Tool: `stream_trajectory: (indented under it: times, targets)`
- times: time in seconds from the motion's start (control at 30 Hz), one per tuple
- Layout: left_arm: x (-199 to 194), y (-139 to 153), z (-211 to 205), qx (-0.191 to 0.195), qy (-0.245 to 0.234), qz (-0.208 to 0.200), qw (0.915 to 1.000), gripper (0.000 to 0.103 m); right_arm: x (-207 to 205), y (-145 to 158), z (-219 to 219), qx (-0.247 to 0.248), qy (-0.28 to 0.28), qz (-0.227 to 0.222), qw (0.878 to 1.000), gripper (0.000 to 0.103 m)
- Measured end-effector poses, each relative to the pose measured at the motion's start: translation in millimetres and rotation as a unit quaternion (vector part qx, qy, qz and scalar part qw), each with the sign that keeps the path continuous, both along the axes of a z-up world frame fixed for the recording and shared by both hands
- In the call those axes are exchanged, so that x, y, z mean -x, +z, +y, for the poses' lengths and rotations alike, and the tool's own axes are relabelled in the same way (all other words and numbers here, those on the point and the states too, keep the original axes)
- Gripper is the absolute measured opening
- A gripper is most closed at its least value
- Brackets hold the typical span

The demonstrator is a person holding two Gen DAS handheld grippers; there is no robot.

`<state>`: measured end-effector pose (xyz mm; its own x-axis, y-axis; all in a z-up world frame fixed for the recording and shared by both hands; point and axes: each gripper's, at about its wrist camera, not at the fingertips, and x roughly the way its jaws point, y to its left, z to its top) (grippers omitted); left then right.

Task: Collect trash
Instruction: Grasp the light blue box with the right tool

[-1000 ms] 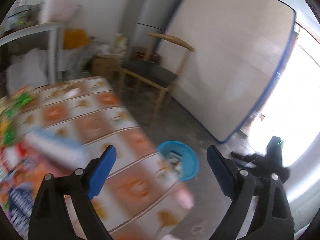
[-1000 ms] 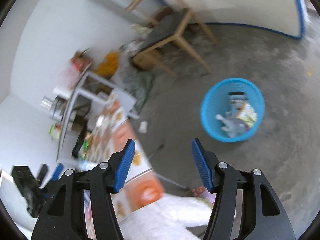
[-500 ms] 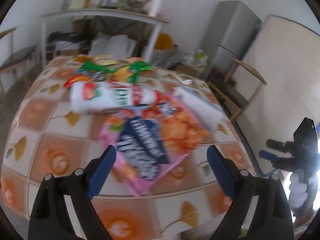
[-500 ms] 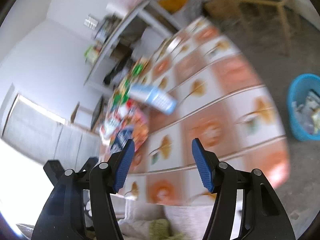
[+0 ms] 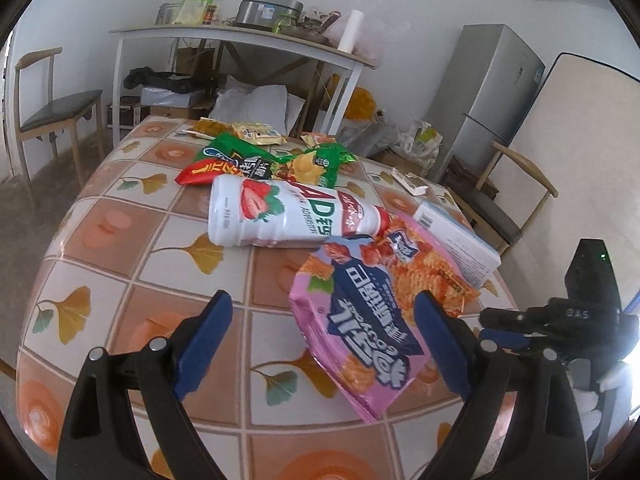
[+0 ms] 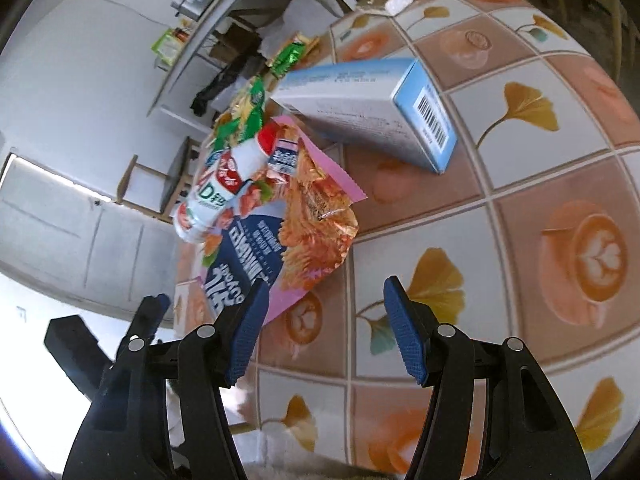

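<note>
We look down on a worktop (image 5: 120,216) covered with a glossy wipe-clean cloth, printed in orange and cream squares with ginkgo leaves and coffee cups. The trash lies in a loose heap toward its middle and far side.

Largest is the pink snack bag (image 5: 360,320), a crinkled foil pouch with a dark blue band of lettering, lying flat and nearest to us. Its far end overlaps the neck of a white plastic bottle (image 5: 288,212), smooth and cylindrical, lying on its side with a strawberry print and a red cap. Just right of the bag rests a long rectangular carton (image 6: 368,112) in pale blue and white card, its barcode end facing the right wrist camera. Behind the bottle lie shiny green wrappers (image 5: 316,164), crumpled, and a red one (image 5: 208,170) beside them.

Our left hand-held gripper (image 5: 320,340) hangs over the near part of the cloth, its ribbed blue pads spread wide, the pink bag's near end lying below and between them, nothing gripped. Our right hand-held gripper (image 6: 320,324) also stands apart, empty above bare cloth, its left pad at the bag's edge.
</note>
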<state>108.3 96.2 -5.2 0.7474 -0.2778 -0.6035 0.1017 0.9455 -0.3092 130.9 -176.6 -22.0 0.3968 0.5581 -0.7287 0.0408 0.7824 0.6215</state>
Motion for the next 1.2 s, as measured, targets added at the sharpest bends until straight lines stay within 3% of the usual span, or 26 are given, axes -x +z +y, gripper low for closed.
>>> stream_trajectory:
  times: [0.27,0.77,1.03,1.2]
  targets:
    - [-6.9,-7.6,8.5,-0.001,0.006,0.011,0.9999,0.090,-8.9,-6.2,1.9,0.026,-0.008,0.009,1.000,0.058]
    - [-16.2,-14.5,11.5,-0.004,0.012,0.026,0.9996,0.090,-0.7,14.8,3.1,0.093,0.022,-0.032,0.995,0.058]
    - [-16.5,-14.6,14.1,-0.007,0.017,0.028,0.9994,0.090,8.3,56.7,5.5,0.146,0.056,-0.106,0.982,0.058]
    - [-15.9,-14.2,14.2,-0.007,0.016,0.028,0.9994,0.090,-8.1,83.5,-2.9,0.197,0.047,-0.155,0.967,0.058]
